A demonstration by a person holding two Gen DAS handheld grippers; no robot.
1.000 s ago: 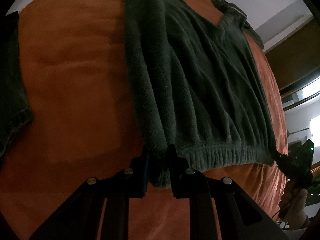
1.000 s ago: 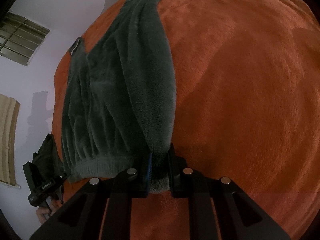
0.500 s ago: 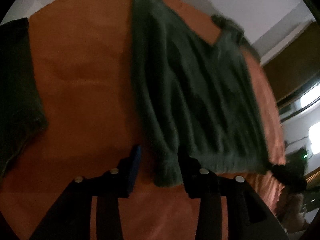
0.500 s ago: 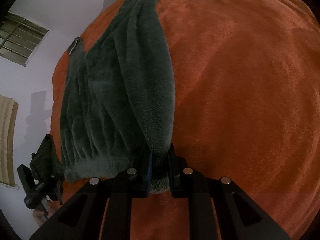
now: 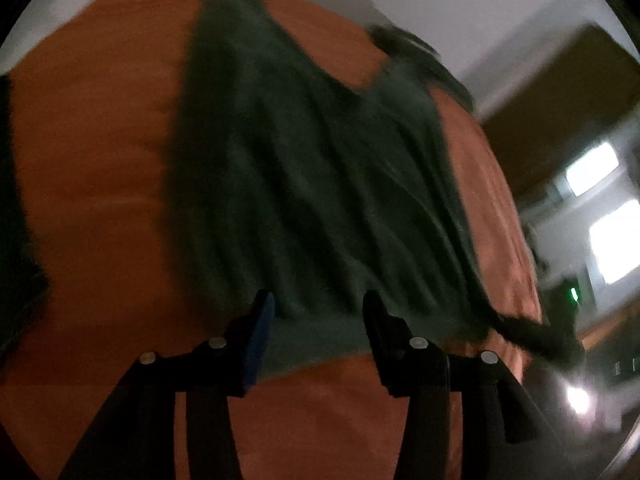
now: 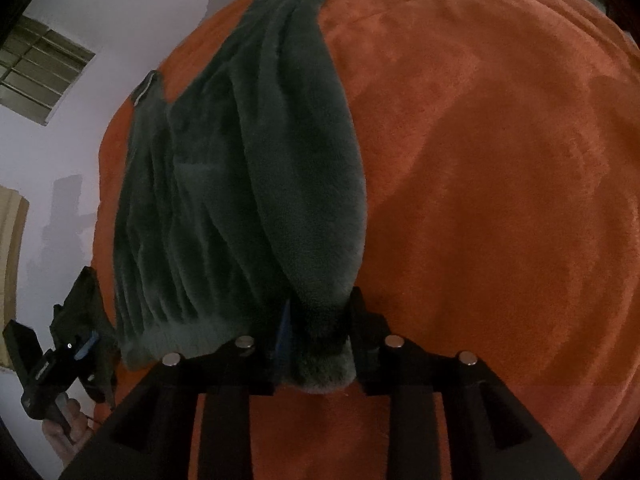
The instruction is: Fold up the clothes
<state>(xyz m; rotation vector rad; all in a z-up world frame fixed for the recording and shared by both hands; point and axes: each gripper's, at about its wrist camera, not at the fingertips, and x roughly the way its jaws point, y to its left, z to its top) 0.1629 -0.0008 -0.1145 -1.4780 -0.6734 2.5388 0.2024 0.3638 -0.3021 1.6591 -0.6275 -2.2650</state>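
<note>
A dark green fleece sweater [image 5: 312, 184] lies flat on the orange blanket [image 5: 92, 184], hem toward me, a sleeve folded down each side. My left gripper [image 5: 318, 314] hovers above the hem. Its jaws are opening, and nothing is pressed between them. In the right wrist view the sweater [image 6: 240, 208] shows its right sleeve's cuff [image 6: 320, 360] between the fingers of my right gripper [image 6: 320, 320]. Those jaws are opening too, and the pads have come off the cuff. A hand holds the left gripper [image 6: 60, 356] at the hem's far corner. The right gripper [image 5: 560, 320] is a dark blur.
Another dark garment [image 5: 16, 240] lies at the blanket's left edge. A brown wardrobe [image 5: 560, 92] and bright windows [image 5: 612, 248] stand beyond the right side. A pale wall with a barred window [image 6: 40, 68] is behind. Bare orange blanket [image 6: 500, 200] spreads to the right of the sweater.
My left gripper let go of the left sleeve's cuff, opened wide and rose over the hem. My right gripper's jaws parted around the right cuff; that hand stayed put.
</note>
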